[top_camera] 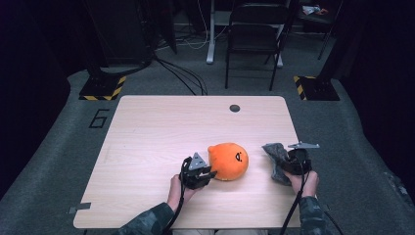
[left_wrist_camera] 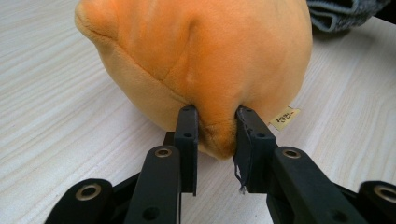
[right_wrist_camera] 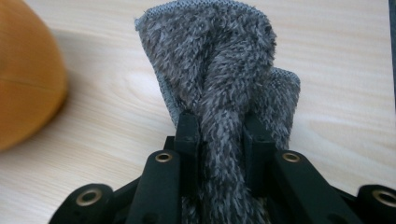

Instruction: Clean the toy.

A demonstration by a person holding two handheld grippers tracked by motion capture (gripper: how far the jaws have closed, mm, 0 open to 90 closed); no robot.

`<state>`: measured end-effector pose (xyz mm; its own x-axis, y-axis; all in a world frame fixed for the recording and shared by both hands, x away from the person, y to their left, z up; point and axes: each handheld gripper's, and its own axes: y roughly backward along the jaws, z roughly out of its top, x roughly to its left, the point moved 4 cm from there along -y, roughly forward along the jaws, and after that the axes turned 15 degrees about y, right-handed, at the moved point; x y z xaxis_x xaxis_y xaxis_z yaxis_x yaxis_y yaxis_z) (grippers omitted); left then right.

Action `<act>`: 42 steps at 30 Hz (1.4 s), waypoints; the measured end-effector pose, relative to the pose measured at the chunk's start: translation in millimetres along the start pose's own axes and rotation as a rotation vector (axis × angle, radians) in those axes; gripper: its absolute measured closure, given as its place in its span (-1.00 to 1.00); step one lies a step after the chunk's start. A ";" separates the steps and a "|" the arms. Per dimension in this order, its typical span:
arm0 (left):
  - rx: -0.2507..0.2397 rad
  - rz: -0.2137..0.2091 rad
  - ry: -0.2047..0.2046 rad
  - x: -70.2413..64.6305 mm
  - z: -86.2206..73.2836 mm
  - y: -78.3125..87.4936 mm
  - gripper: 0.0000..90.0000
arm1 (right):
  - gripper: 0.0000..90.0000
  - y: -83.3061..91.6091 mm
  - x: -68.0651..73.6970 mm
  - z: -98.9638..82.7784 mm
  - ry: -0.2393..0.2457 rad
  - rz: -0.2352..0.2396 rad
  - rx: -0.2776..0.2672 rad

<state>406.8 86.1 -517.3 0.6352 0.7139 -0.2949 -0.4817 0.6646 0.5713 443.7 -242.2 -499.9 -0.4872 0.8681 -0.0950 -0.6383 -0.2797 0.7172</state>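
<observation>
The left gripper (left_wrist_camera: pixel 216 126) has its two black jaws pinched on a fold of plush at the near, lower edge of the round orange plush toy with a small dark mark on its face (top_camera: pixel 228 160); the pads press into the soft fabric, which bulges between them. The toy rests on the pale wood-grain table (top_camera: pixel 161 127), a little to the right of the middle of its near half, and a small cream sewn-in label (left_wrist_camera: pixel 285 117) sticks out beside the gripped fold.

The right gripper (right_wrist_camera: pixel 223 135) is clamped on a bunched strip of the fuzzy grey knitted cloth (right_wrist_camera: pixel 219 70), whose fibres fill the gap between the jaws. In the high view this gripper (top_camera: pixel 289 164) holds the cloth (top_camera: pixel 275 155) near the table's right edge, just right of the toy and apart from it.

A dark round hole (top_camera: pixel 235 108) sits near the table's far edge. Beyond the table stands a black folding chair (top_camera: pixel 254 39) on the grey floor.
</observation>
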 end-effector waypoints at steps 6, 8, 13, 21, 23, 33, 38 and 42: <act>-0.002 -0.002 -0.010 0.1 0.9 0.1 0.60 | 0.60 16.6 10.9 16.3 0.014 0.017 -0.054; -0.001 -0.006 -0.005 -0.2 1.0 0.1 0.60 | 0.60 20.2 14.2 21.3 0.016 0.027 -0.069; -0.001 -0.005 -0.007 -0.3 1.5 -0.1 0.60 | 0.59 27.7 22.4 32.7 0.026 0.043 -0.109; 0.000 -0.011 -0.006 0.8 1.4 0.0 0.60 | 0.59 37.2 38.3 50.5 0.063 0.076 -0.145; 0.003 -0.008 -0.009 1.1 1.2 0.3 0.60 | 0.58 39.1 44.2 55.6 0.079 0.083 -0.150; -0.001 -0.008 -0.005 1.1 0.2 1.0 0.59 | 0.58 48.0 83.6 85.5 0.146 0.144 -0.178; -0.008 -0.005 -0.008 1.1 0.7 0.9 0.59 | 0.58 46.5 99.9 94.6 0.190 0.168 -0.172; -0.013 -0.004 -0.013 0.7 1.3 1.3 0.60 | 0.58 43.4 110.0 98.7 0.209 0.184 -0.164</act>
<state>407.4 87.2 -515.7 0.6449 0.7082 -0.2874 -0.4868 0.6704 0.5600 421.2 -118.4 -411.1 -0.7041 0.6988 -0.1262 -0.6076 -0.5008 0.6165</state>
